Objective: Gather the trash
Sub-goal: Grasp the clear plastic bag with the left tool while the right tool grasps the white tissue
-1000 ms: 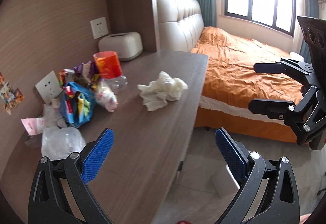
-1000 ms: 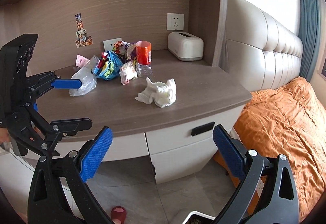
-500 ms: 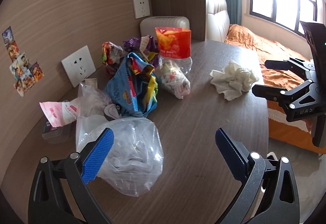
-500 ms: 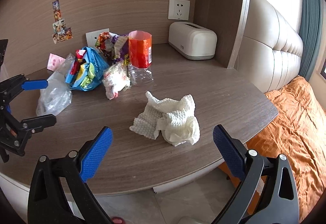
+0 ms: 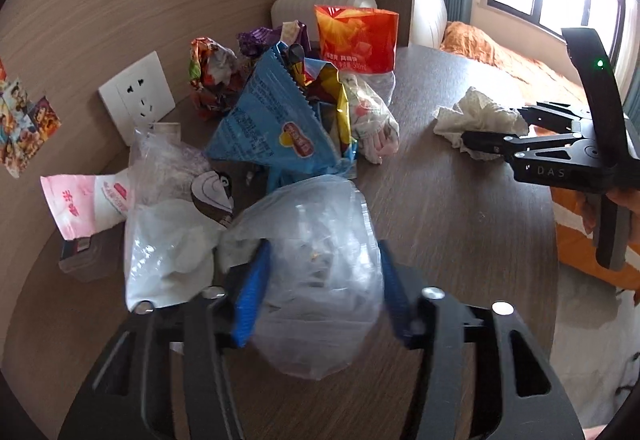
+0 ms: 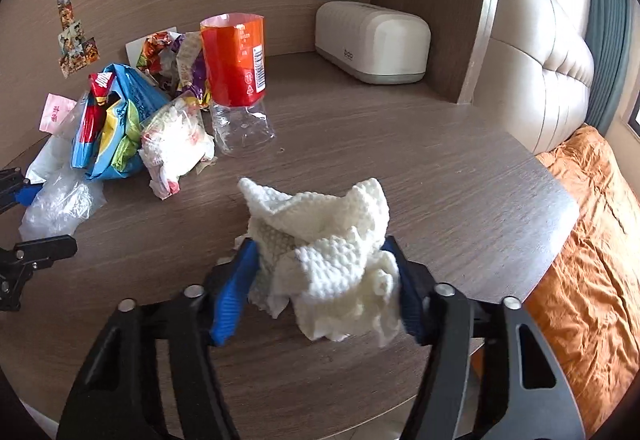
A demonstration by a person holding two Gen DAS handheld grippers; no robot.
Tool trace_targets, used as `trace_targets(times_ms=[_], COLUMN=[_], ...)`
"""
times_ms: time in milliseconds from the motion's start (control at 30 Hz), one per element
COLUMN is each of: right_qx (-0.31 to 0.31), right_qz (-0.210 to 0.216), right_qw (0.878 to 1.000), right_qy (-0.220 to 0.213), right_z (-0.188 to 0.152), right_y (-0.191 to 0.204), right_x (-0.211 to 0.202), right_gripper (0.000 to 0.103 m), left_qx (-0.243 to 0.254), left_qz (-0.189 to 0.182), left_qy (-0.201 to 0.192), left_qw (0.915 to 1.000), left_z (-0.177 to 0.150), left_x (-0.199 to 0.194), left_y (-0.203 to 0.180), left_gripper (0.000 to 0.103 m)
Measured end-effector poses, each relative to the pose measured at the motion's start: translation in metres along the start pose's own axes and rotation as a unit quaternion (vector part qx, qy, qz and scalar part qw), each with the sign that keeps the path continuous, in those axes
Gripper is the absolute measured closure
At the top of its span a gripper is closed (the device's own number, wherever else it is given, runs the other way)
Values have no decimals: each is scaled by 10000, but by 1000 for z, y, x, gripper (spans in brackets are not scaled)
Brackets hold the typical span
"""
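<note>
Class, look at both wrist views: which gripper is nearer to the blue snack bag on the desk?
Left. The left gripper is closing around a clear plastic bag lying right beside the blue snack bag. The right gripper is closing around the crumpled paper towel, farther across the desk.

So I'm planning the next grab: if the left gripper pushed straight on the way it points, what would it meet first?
The left gripper is closing around the crumpled clear plastic bag; straight beyond, probably the blue foil snack packet.

Your left gripper (image 5: 320,292) is closing its blue pads on the crumpled clear plastic bag (image 5: 316,272) near the brown wooden desk's (image 5: 460,224) front edge; your right gripper (image 5: 496,128) closes on the crumpled white paper towel (image 5: 476,120) toward the right edge.
</note>
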State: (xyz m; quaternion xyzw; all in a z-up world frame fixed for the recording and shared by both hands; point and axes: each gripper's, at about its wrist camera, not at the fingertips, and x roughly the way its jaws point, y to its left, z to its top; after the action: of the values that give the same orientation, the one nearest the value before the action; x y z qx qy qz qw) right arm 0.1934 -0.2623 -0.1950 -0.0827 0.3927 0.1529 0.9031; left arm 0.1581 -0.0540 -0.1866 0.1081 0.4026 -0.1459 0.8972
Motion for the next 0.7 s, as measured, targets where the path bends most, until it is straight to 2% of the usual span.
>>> trace_targets(times_ms=[100, 133, 467, 700], right_qx=[-39, -18, 207, 356], right_qz=[61, 153, 425, 146], right_qw=[10000, 9999, 9980, 9975], right_qy=[43, 36, -425, -593], right_z=[1, 1, -1, -30], right_y=[2, 2, -16, -48], right_x=[-6, -11, -84, -140], right_gripper=[68, 70, 71, 71], left_qx=[25, 25, 59, 490], left_qz=[70, 42, -428, -922], left_qy=[22, 22, -313, -471], left_qw=[10000, 10000, 9986, 9934], left_z=[2, 3, 19, 33], left_x=[-1, -3, -40, -54], left_y=[-1, -3, -41, -108], left_gripper=[66, 66, 67, 67])
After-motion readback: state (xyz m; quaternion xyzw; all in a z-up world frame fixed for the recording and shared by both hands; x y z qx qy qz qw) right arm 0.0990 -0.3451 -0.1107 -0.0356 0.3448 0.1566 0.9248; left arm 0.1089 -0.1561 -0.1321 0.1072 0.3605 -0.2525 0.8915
